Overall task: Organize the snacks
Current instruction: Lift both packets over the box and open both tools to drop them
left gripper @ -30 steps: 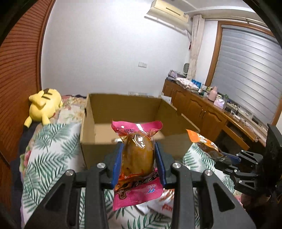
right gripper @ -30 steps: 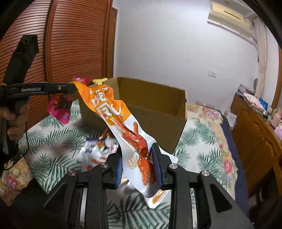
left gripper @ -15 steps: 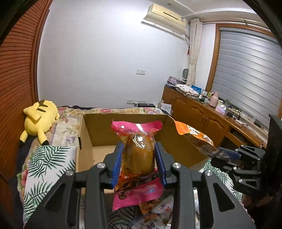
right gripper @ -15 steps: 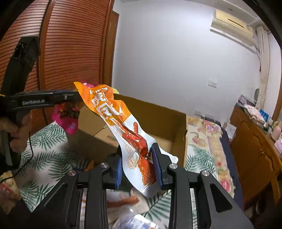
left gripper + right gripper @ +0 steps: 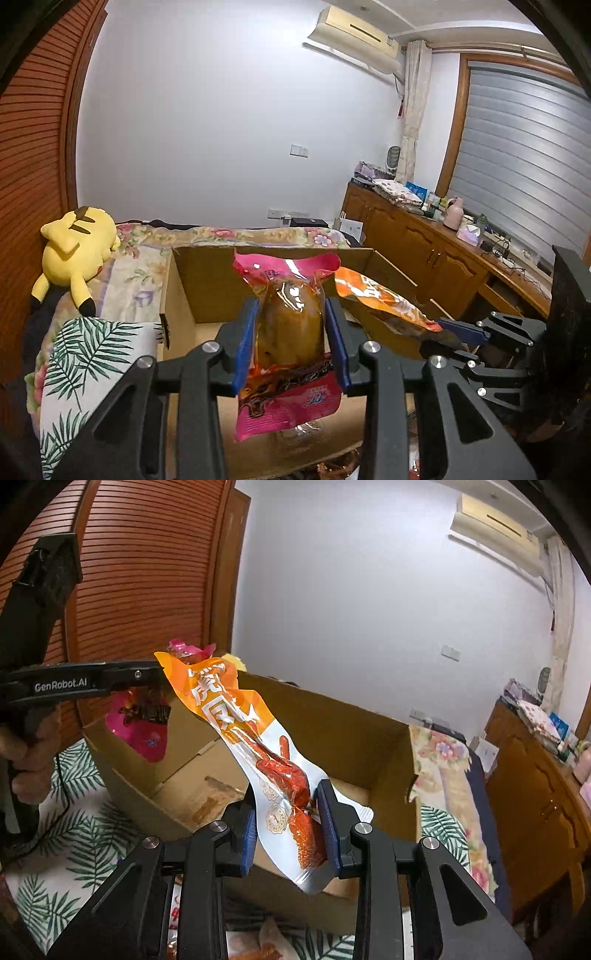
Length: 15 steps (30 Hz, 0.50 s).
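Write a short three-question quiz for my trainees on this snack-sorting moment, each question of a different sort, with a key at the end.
1. True or false: the cardboard box already holds several snack packets.
2. Multiple choice: the left gripper is clamped on A) an orange packet, B) a pink snack packet, C) a plush toy.
3. Short answer: which gripper holds the orange snack packet, and where is the packet relative to the box?

Key
1. False; the visible box floor is bare.
2. B.
3. The right gripper; the packet is held over the open box, not yet released.
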Each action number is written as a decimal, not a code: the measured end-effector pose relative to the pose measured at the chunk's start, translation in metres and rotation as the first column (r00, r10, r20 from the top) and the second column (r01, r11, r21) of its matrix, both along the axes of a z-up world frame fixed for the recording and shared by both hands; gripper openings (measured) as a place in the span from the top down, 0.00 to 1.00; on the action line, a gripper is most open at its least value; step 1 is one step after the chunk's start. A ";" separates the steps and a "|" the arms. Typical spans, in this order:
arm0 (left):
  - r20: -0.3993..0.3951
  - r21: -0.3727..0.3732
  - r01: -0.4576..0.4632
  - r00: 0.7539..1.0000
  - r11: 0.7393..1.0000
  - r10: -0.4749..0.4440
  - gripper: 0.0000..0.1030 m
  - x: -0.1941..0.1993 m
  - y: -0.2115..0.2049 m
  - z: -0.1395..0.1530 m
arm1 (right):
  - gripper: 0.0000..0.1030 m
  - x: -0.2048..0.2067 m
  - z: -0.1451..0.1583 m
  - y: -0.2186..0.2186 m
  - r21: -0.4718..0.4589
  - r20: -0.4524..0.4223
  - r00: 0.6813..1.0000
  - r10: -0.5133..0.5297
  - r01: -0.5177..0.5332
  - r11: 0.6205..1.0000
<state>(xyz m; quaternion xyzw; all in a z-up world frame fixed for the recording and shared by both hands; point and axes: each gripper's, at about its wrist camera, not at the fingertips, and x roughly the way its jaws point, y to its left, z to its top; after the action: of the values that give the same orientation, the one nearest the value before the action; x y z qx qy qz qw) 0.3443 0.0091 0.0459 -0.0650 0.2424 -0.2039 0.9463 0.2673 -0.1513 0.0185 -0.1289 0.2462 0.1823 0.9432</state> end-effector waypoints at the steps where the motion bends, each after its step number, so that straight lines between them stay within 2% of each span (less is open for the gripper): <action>1: 0.000 0.003 -0.005 1.000 1.000 0.005 0.66 0.001 0.000 -0.002 | 0.72 0.002 -0.002 0.000 -0.002 -0.004 1.000 -0.003 0.003 1.000; 10: -0.035 0.033 -0.024 0.999 0.999 0.025 0.61 0.010 -0.005 -0.016 | 0.71 0.017 -0.010 0.007 -0.009 -0.031 0.999 -0.010 0.009 1.000; 15: -0.026 0.032 -0.019 0.999 0.999 0.020 0.58 0.008 -0.005 -0.016 | 0.71 0.020 -0.012 0.006 0.005 -0.046 0.999 -0.005 0.006 1.000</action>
<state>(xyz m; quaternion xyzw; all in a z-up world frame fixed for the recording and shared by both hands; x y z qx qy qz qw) 0.3518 0.0036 0.0295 -0.0547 0.2573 -0.1899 0.9459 0.2877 -0.1450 0.0063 -0.1218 0.2676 0.1833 0.9381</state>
